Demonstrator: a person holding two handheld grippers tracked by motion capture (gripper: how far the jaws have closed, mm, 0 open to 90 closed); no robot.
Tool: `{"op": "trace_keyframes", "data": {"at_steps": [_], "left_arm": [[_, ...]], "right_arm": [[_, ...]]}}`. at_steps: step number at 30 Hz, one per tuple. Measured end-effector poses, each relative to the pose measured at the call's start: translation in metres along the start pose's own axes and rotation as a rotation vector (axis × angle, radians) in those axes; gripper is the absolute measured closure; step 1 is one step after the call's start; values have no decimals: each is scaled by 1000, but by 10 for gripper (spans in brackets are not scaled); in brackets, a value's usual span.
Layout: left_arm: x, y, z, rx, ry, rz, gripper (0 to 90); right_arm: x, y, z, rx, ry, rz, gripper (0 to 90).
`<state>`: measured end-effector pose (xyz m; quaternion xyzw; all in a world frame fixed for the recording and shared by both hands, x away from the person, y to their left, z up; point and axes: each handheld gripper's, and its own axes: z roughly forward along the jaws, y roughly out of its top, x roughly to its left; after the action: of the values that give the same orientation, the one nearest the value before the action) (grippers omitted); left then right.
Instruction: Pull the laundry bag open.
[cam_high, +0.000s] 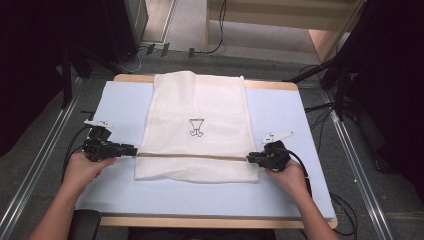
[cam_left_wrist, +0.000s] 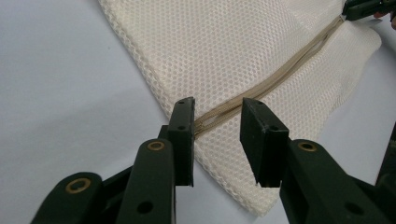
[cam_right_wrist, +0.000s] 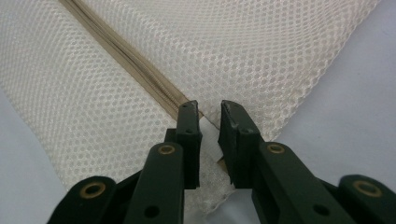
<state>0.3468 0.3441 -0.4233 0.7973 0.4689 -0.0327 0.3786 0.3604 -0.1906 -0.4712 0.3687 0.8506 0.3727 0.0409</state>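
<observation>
High view shows your two forearms coming in from the bottom, one hand at each end of the zipper (cam_high: 192, 156) of the white mesh bag (cam_high: 197, 127), which lies flat on the bench (cam_high: 120, 107). Your left tool (cam_left_wrist: 217, 112) points at the zipper's left end — its jaws stand apart, touching nothing. Your right tool (cam_right_wrist: 208, 112) is nearly closed, pinching the bag's edge at the zipper's right end.
</observation>
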Motion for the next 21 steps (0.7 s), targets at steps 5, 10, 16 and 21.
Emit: {"op": "trace_keyframes", "data": {"at_steps": [5, 10, 16, 21], "left_arm": [[1, -1, 0, -8, 19, -8, 579], [5, -1, -3, -36, 37, -15, 524], [12, -3, -10, -73, 88, -30, 452], [19, -5, -13, -89, 122, -44, 420]], "right_arm": [[-3, 1, -1, -7, 48, 47, 687], [-3, 3, -4, -33, 51, 56, 632], [-6, 3, -13, -84, 35, 71, 584], [-12, -1, -22, -112, 8, 75, 521]]}}
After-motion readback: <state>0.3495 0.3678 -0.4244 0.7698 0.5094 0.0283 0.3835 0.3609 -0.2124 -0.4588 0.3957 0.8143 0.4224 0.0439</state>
